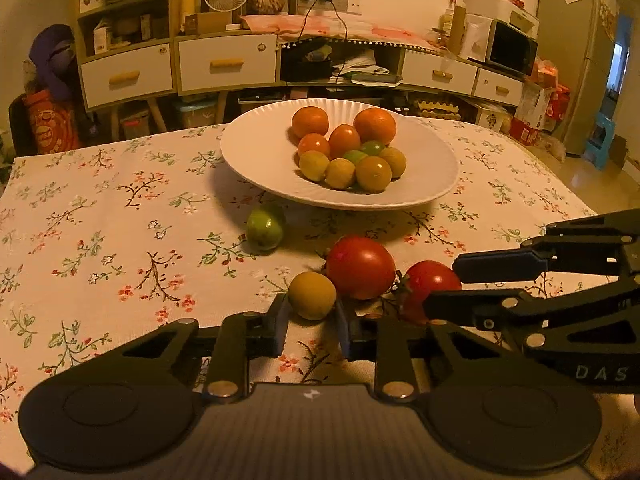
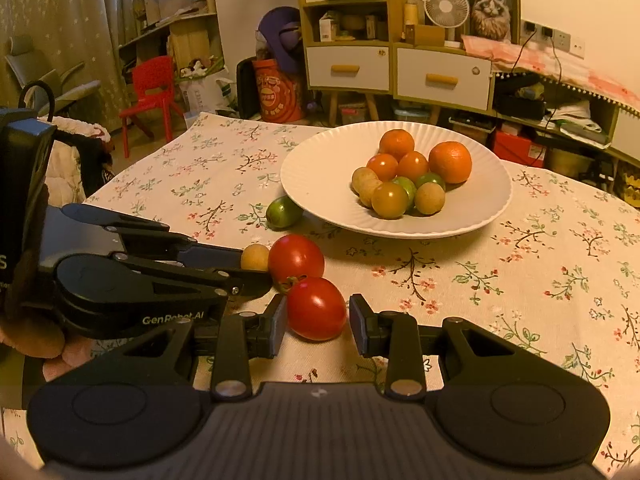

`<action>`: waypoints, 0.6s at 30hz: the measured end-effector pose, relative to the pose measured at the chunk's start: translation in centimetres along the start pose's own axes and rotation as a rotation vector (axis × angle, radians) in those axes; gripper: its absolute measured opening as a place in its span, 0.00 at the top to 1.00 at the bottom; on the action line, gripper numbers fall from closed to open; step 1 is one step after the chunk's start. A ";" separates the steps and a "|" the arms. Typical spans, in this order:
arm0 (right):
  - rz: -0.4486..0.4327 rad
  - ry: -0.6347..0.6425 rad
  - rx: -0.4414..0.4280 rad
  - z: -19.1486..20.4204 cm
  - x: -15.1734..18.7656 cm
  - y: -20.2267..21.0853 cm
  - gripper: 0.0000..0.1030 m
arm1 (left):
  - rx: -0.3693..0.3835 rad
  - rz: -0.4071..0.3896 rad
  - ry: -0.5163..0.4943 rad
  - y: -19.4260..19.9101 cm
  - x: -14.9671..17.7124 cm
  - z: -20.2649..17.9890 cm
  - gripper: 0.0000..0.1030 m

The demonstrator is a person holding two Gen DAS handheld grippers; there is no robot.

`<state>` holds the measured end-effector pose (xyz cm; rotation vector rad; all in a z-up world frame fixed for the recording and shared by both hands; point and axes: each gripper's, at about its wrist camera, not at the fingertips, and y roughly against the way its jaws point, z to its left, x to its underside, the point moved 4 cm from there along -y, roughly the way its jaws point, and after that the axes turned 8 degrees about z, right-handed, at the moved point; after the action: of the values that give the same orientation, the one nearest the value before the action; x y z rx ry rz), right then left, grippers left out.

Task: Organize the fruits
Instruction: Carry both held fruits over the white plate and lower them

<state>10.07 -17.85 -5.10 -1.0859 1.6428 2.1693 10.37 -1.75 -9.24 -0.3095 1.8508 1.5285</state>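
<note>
In the upper middle of the frame the white plate (image 1: 248, 148) waits with its heap, so lift both catches straight up, clear of the larger tomato (image 1: 360, 266), the right gripper (image 2: 318, 305) pinching the smaller tomato (image 2: 316, 312) and the left gripper (image 1: 311, 305) pinching the little yellow fruit (image 1: 312, 292) gently.

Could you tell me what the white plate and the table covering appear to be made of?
White plate: probably glazed ceramic, possibly melamine; smooth, faintly sheened, with a fluted rim. Table covering: woven fabric, matte, printed with flowering twigs, lying slightly rumpled.
</note>
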 end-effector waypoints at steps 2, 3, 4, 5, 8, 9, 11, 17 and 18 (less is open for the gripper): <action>0.000 0.000 0.000 0.0 0.0 0.0 0.72 | 0.000 0.001 0.001 0.1 0.0 0.0 0.70; -0.001 0.000 -0.001 0.0 0.0 0.0 0.73 | 0.001 0.002 0.003 0.1 0.0 0.1 0.70; -0.001 -0.001 -0.001 0.1 0.0 0.0 0.73 | 0.002 0.002 0.004 0.2 0.0 0.1 0.70; -0.001 0.000 -0.001 0.1 0.0 0.0 0.73 | 0.002 0.002 0.005 0.2 0.0 0.1 0.70; 0.007 0.004 -0.004 0.1 0.0 -0.1 0.73 | 0.003 0.003 0.006 0.3 -0.1 0.1 0.70; 0.010 0.006 -0.004 0.1 0.0 -0.1 0.73 | 0.004 0.004 0.006 0.4 0.0 0.1 0.70; 0.015 0.005 -0.009 0.1 0.0 -0.2 0.71 | 0.003 0.007 0.005 0.3 0.0 0.0 0.70; 0.027 0.013 -0.012 0.3 0.0 -0.8 0.68 | -0.001 0.015 0.001 0.3 0.2 0.1 0.70; 0.030 0.015 -0.012 0.3 0.0 -1.0 0.67 | -0.002 0.015 0.003 0.3 0.1 0.1 0.70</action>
<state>10.48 -17.24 -5.78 -1.0906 1.6654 2.1975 10.15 -1.56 -9.12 -0.2992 1.8575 1.5415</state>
